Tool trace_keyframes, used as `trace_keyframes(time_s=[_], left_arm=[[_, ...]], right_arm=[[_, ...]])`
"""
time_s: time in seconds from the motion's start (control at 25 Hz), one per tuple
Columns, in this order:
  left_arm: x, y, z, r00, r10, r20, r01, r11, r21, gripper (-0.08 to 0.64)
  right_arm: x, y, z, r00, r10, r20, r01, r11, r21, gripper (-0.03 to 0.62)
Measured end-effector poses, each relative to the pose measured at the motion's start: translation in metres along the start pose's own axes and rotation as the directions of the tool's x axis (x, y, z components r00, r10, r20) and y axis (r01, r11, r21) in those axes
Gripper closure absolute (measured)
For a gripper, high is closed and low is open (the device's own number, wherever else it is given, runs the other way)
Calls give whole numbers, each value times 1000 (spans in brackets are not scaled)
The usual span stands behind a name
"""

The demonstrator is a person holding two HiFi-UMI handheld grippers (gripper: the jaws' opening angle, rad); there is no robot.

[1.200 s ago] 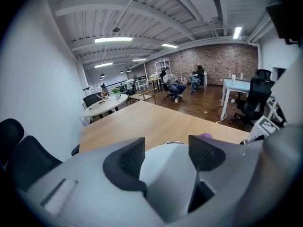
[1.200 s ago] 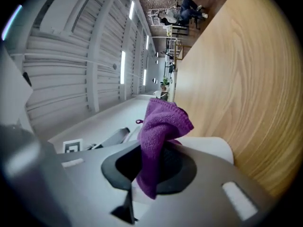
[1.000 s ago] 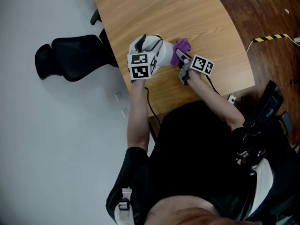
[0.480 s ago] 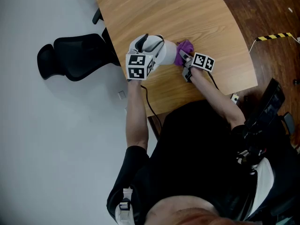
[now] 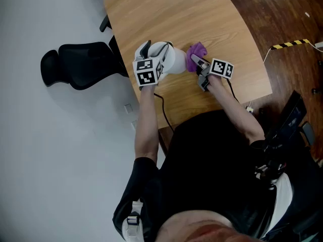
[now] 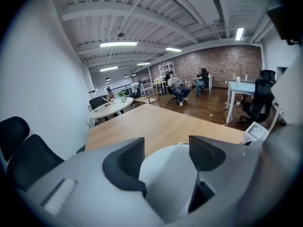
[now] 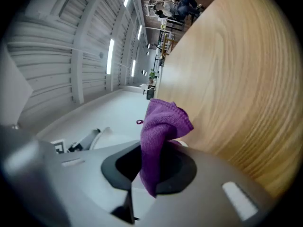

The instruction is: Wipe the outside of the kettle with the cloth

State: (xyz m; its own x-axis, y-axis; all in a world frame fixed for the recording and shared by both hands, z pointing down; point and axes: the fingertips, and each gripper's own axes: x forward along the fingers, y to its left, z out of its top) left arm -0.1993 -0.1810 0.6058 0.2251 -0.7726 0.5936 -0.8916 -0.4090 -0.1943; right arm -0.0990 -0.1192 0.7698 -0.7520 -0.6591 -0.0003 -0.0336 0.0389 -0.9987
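Observation:
A white kettle stands on the wooden table near its front edge. My left gripper comes at it from the left, and its jaws stand wide round the white body, with both black pads against it. My right gripper is shut on a purple cloth, which lies against the kettle's right side. In the right gripper view the cloth sticks up from between the jaws, with part of the kettle showing to the left.
A black office chair stands left of the table over the pale floor. To the right lie dark wood floor and a yellow-black cable strip. The table's far half is bare wood. Other desks, chairs and seated people are far off in the left gripper view.
The left gripper and the kettle have shifted a little to the left. The right gripper with the cloth has moved along the kettle's right side and stays against it.

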Motion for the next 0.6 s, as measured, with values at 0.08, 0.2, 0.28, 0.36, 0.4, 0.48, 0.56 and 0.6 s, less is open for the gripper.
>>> trace_keyframes(time_s=[0.08,0.2,0.28,0.36,0.4,0.48,0.56,0.6], left_arm=[[5,7,-3,999,13,-50,-14,999,-35,68],[8,8,-4,996,-16,-85,11,998,-67,69],[8,7,-4,996,-28,-89,22,997,-72,71],[7,4,-4,996,-33,-85,27,997,-70,71],[7,2,-4,996,-33,-82,27,997,-67,71],[5,-2,-4,997,-33,-69,29,998,-57,72],[3,-6,-3,998,-32,-51,30,999,-41,74],[1,-8,-2,999,-33,-40,32,999,-31,74]], right_arm=[[2,52,16,994,110,4,-110,994,0,545],[11,136,27,965,259,-47,-260,965,-21,545],[17,167,24,949,297,-108,-303,952,-35,545],[23,167,19,950,273,-151,-280,959,-28,545],[24,158,16,958,242,-156,-246,969,-7,545],[23,133,13,974,171,-148,-165,985,48,545],[27,111,14,975,175,-140,-173,985,24,545],[29,98,13,976,169,-135,-168,986,15,545]])
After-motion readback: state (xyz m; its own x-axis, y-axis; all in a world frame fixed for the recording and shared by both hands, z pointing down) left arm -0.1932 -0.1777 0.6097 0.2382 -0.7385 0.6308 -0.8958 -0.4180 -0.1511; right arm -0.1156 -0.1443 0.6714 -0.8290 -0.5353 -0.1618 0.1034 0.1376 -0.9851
